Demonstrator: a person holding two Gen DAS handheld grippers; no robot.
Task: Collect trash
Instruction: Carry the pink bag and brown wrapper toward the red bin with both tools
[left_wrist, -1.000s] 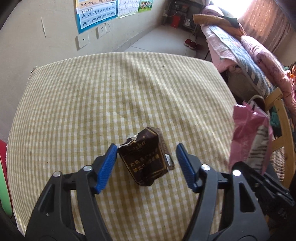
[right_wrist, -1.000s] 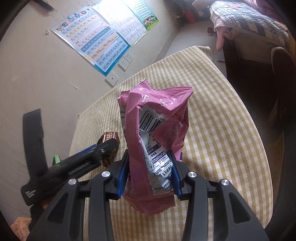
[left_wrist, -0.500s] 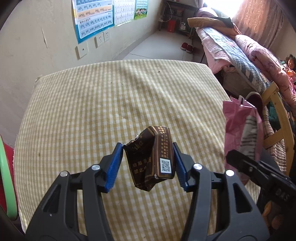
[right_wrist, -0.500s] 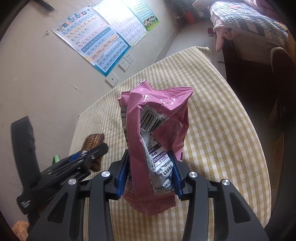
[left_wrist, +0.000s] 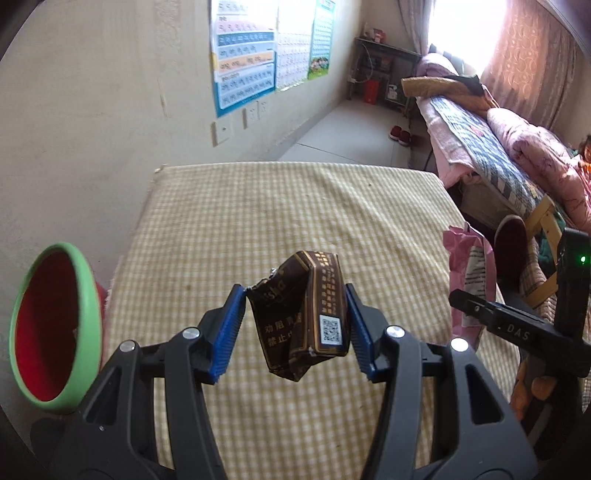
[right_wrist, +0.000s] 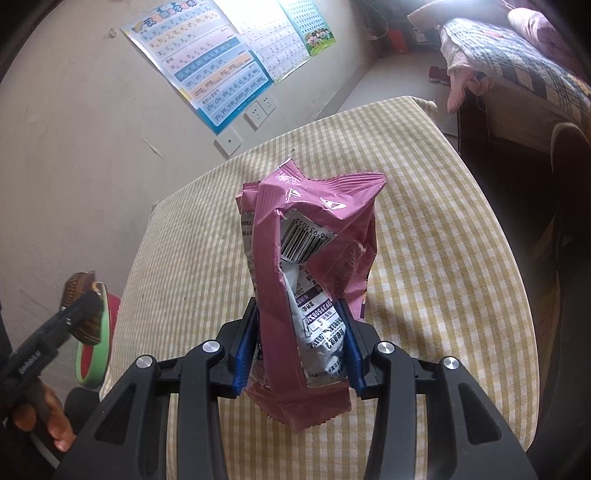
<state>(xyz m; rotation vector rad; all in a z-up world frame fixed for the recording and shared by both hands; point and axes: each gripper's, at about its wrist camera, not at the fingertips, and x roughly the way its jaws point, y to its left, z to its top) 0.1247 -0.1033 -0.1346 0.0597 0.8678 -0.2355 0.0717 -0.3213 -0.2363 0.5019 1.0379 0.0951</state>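
Observation:
My left gripper (left_wrist: 295, 328) is shut on a crumpled brown cigarette pack (left_wrist: 303, 321) and holds it above the checked table (left_wrist: 295, 206). The pack also shows in the right wrist view (right_wrist: 83, 306), close to the bin. My right gripper (right_wrist: 301, 347) is shut on a pink snack bag (right_wrist: 314, 251) with a barcode, held upright above the table. The bag also shows at the right in the left wrist view (left_wrist: 467, 273). A red bin with a green rim (left_wrist: 55, 325) stands off the table's left edge, to the left of my left gripper.
The bin rim also shows in the right wrist view (right_wrist: 99, 354). A wall with posters (left_wrist: 243, 62) runs behind the table. A bed with quilts (left_wrist: 498, 147) and a wooden chair (left_wrist: 546, 236) stand to the right.
My left gripper closed on the brown pack, lifted it off the table and moved left toward the bin, which has come into view. My right gripper has kept holding the pink bag.

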